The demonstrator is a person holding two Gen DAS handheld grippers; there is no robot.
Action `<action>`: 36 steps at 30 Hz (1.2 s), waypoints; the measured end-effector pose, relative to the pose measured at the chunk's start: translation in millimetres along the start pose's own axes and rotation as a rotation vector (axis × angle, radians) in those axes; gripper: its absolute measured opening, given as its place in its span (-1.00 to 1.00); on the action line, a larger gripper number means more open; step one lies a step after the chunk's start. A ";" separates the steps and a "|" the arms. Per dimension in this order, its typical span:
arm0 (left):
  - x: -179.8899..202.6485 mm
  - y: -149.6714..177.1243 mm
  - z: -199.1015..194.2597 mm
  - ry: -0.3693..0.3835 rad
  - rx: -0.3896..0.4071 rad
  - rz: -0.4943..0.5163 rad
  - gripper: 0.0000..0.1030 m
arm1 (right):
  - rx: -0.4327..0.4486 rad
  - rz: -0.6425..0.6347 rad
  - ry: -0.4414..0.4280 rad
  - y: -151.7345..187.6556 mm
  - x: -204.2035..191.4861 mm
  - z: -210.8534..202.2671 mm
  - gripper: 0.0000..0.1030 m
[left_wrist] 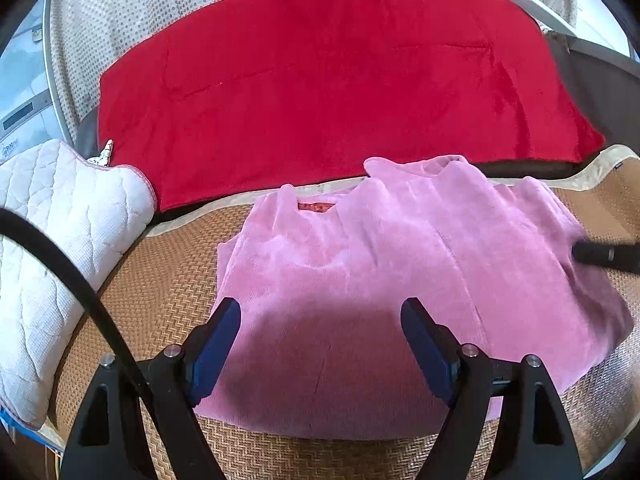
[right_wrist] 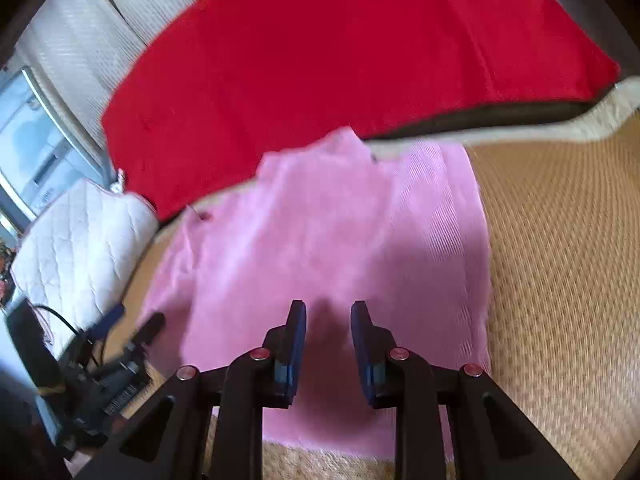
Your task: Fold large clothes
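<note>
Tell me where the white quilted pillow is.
In the left wrist view, the white quilted pillow lies at far left, beside the woven mat, below the red blanket.

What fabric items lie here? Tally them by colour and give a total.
Pink: 1, the pink fleece garment
Red: 1, the red blanket
White: 1, the white quilted pad
Total: 3

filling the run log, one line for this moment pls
garment: pink top partly folded on woven mat | left gripper: open, empty | right gripper: narrow gap, empty
</note>
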State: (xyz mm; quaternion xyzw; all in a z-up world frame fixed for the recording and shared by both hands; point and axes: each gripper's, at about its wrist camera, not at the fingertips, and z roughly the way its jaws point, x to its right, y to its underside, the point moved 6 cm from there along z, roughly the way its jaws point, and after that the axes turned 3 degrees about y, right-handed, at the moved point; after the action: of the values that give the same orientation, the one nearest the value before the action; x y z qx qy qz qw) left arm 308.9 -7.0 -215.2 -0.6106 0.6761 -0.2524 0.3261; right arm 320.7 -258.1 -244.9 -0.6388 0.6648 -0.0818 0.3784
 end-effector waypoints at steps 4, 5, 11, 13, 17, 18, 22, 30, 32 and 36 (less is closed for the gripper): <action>-1.9 1.4 6.7 -0.011 -0.008 0.008 0.60 | -0.055 0.007 0.017 -4.8 -5.1 30.8 -0.47; -2.8 2.6 9.9 -0.014 -0.016 0.011 0.60 | -0.086 0.006 0.032 -2.3 -4.9 40.9 -0.47; -18.1 7.6 21.9 -0.022 -0.061 -0.011 0.60 | -0.070 0.046 -0.008 -7.1 -3.7 35.7 -0.40; -32.9 7.3 20.6 -0.005 -0.067 -0.072 0.60 | -0.055 0.039 -0.012 -5.1 -3.2 27.2 -0.40; -67.7 9.8 12.6 -0.002 -0.060 -0.193 0.60 | -0.033 0.003 -0.028 2.8 -9.7 8.9 -0.40; -75.7 12.0 9.9 -0.008 -0.059 -0.214 0.60 | -0.030 -0.011 -0.029 5.2 -12.3 5.0 -0.40; -101.8 31.7 -6.5 -0.021 -0.051 -0.299 0.60 | -0.033 -0.051 -0.060 12.0 -22.3 -2.5 -0.40; -102.9 63.2 -21.1 0.068 -0.034 -0.372 0.57 | -0.051 -0.105 -0.090 26.9 -43.2 -5.2 -0.40; -97.2 65.7 -19.3 0.103 -0.036 -0.376 0.23 | -0.062 -0.089 -0.095 28.0 -41.8 -1.3 -0.40; -83.9 67.4 -12.1 0.181 -0.052 -0.397 0.21 | -0.104 -0.087 -0.046 29.7 -33.8 20.6 -0.40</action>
State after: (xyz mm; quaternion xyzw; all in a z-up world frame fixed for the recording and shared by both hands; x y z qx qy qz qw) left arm 258.7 84.0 -245.9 -0.7149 0.5754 -0.3478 0.1922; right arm 306.4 -214.5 -263.5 -0.6876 0.6308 -0.0489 0.3562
